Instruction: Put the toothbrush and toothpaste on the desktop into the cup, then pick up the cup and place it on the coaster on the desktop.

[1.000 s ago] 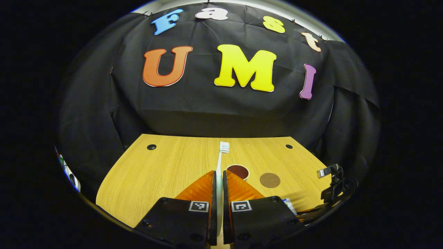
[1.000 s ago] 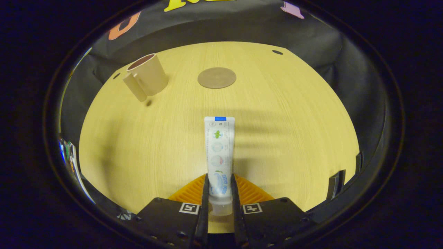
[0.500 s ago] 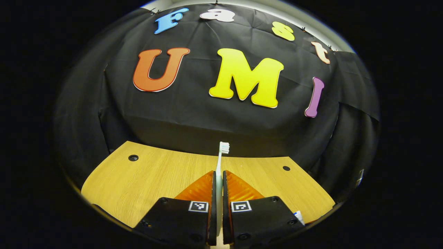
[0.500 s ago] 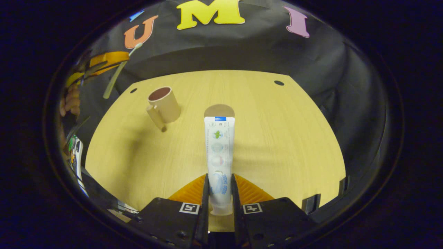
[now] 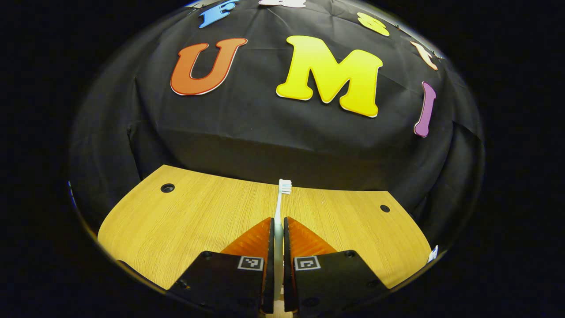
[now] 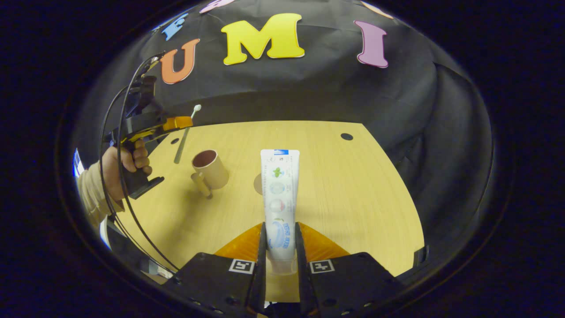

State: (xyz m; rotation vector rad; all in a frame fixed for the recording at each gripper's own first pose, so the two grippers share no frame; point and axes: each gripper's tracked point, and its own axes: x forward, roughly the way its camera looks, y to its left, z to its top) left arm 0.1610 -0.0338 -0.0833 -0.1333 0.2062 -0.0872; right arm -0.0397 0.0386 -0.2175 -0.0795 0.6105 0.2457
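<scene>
cup (image 6: 211,168) beside coaster (image 6: 258,183), toothpaste (image 6: 280,198) gripped

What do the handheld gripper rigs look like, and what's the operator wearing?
Each gripper body is black, carrying two small square black-and-white fiducial tags near the finger bases, as on the right gripper. The left gripper has a black pistol-style handle and thin black cables looping off it. The operator's beige long sleeve ends at the wrist.
</scene>
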